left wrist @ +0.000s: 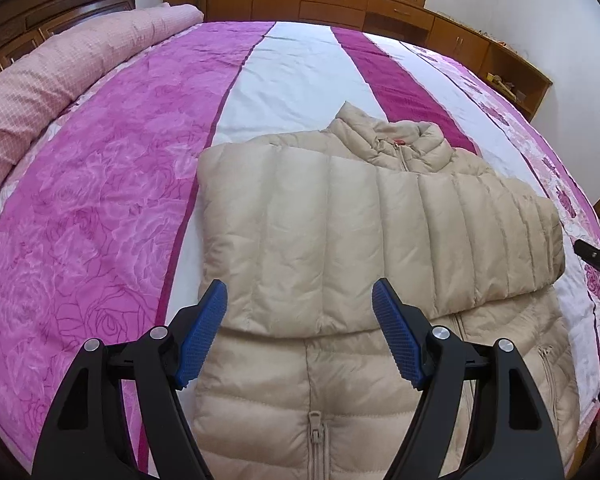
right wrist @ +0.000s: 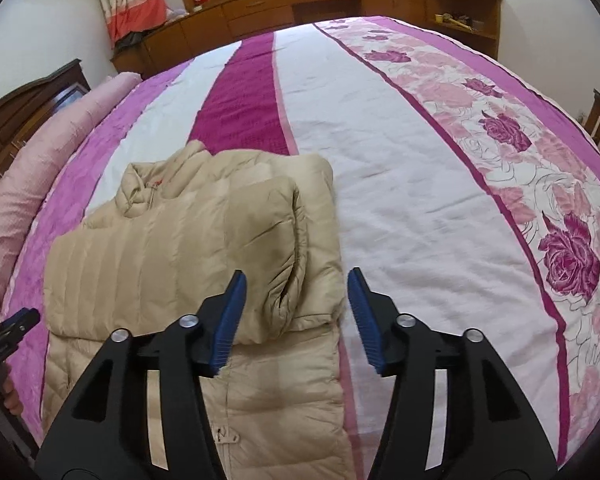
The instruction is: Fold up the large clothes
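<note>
— Where do we have the jacket?

— Our beige down jacket (left wrist: 364, 240) lies on the bed (left wrist: 100, 208), zipper side up, on the white stripe of the bedspread near the bed's near edge. Its collar (left wrist: 396, 140) points toward the far edge, where the wooden cabinets (left wrist: 332, 0) run along the wall. Both sleeves are folded across the chest: the upper sleeve (left wrist: 380, 236) spans the body crosswise, and from our right wrist view its cuff (right wrist: 292, 264) ends close to the jacket's right edge.

— And our grippers?

— The left gripper (left wrist: 300, 332) hangs over the jacket's lower half, jaws spread wide, blue pads (left wrist: 202, 332) grasping nothing; we cannot tell if they touch the fabric. The right gripper (right wrist: 296, 316) sits over the jacket's right edge by the cuff, jaws likewise released and empty.

— Anything else on the bed?

— A rolled pink quilt (left wrist: 60, 80) lies along the left edge, against the dark headboard (left wrist: 52, 4).
</note>
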A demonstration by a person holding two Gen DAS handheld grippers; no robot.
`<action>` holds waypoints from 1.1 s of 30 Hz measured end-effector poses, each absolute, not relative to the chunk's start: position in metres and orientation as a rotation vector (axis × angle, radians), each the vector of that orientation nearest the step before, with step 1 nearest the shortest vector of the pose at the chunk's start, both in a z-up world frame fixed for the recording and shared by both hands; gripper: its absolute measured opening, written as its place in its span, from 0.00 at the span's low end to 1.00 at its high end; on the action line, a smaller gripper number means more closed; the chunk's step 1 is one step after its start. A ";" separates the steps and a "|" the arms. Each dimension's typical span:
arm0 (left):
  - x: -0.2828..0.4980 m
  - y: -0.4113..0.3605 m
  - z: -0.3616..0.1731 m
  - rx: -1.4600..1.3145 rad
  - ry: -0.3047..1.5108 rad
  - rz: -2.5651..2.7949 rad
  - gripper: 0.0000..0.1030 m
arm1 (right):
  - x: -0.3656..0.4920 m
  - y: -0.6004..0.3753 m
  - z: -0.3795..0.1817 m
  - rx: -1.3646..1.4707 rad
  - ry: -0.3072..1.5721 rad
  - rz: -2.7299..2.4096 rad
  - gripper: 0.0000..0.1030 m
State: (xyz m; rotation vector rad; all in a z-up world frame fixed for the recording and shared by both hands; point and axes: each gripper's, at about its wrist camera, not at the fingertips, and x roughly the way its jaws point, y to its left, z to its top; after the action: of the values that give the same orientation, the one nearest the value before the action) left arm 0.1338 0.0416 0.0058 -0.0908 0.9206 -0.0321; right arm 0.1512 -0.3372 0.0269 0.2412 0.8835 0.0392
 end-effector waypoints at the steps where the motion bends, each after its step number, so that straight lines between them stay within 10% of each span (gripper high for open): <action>1: 0.134 0.041 0.005 -0.093 0.923 -0.030 0.71 | 0.152 -0.336 0.025 0.232 0.889 0.044 0.53; 15: 0.130 0.044 -0.008 -0.083 0.945 -0.002 0.71 | 0.187 -0.347 -0.033 0.266 0.994 -0.037 0.57; 33: 0.023 0.086 -0.017 -0.119 1.040 0.042 0.71 | 0.007 -0.345 -0.018 0.210 1.016 0.095 0.63</action>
State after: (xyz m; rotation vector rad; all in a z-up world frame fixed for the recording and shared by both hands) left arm 0.0230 0.0859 -0.0174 -0.1195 1.0404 0.0424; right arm 0.0066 -0.3446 -0.0177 0.2103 1.0161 0.0947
